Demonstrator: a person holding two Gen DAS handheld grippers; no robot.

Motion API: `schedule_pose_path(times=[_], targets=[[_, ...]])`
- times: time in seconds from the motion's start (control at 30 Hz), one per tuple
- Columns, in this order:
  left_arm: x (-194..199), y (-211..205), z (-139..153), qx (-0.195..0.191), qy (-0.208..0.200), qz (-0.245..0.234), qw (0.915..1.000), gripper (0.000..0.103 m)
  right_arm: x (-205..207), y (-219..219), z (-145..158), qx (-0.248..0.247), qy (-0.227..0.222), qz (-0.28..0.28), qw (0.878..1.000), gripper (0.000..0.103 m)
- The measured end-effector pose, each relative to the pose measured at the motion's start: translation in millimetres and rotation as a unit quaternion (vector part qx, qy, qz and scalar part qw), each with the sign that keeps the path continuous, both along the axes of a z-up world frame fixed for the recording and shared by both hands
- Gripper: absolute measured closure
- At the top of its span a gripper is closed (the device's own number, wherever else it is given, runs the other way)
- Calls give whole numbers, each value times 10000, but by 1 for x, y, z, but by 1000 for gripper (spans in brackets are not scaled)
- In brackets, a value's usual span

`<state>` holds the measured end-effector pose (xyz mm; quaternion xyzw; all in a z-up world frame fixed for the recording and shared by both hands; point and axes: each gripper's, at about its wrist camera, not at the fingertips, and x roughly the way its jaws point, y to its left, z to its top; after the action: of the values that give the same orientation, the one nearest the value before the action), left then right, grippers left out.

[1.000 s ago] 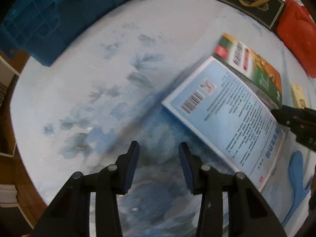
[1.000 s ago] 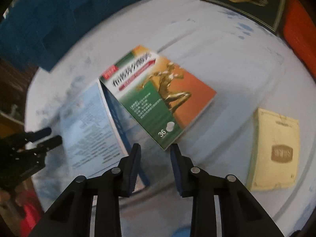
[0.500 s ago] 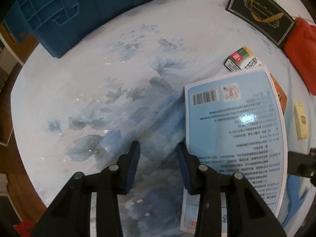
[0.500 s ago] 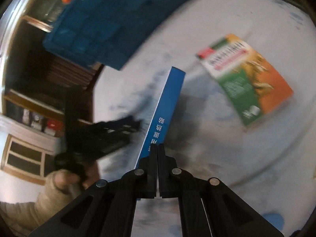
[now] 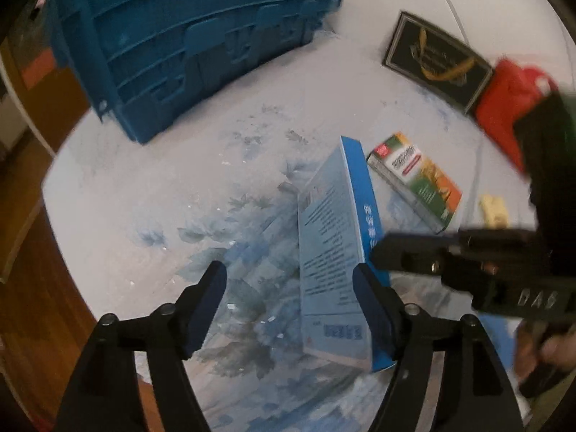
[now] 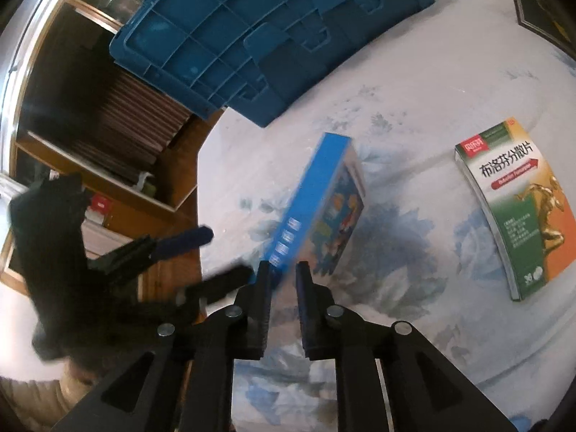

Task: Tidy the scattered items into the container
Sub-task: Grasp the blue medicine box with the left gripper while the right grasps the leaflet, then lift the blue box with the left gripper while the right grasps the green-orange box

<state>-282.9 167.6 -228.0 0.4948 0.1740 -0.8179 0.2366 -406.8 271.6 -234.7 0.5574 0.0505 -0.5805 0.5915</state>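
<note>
Blue box stands on its edge near the middle of the table.
Left gripper is spread wide around it; right gripper is narrowly parted at its spine, contact unclear.

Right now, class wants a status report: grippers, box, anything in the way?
Left gripper open beside blue box. Right gripper open at its edge. Crate ahead, nothing between.

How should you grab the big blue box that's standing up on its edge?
Grip the blue box across its thin width at the near end, coming in low from the front. It stands tilted on one long edge, so both broad faces are open. The left gripper already straddles it.
</note>
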Motion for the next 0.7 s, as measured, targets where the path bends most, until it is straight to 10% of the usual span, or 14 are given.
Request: schedule_pose_path(times=[0.57, 0.63, 0.7], targets=[[6, 39, -2, -32, -68, -352, 9994, 26, 6, -28, -3, -10, -206, 77, 9998, 84], [1, 39, -11, -39, -139, -328, 9994, 69, 4, -25, 1, -14, -109, 26, 9999, 84], [-8, 37, -20, -48, -214, -295, 9993, 83, -4, -16, 7, -99, -37, -139, 9998, 83]])
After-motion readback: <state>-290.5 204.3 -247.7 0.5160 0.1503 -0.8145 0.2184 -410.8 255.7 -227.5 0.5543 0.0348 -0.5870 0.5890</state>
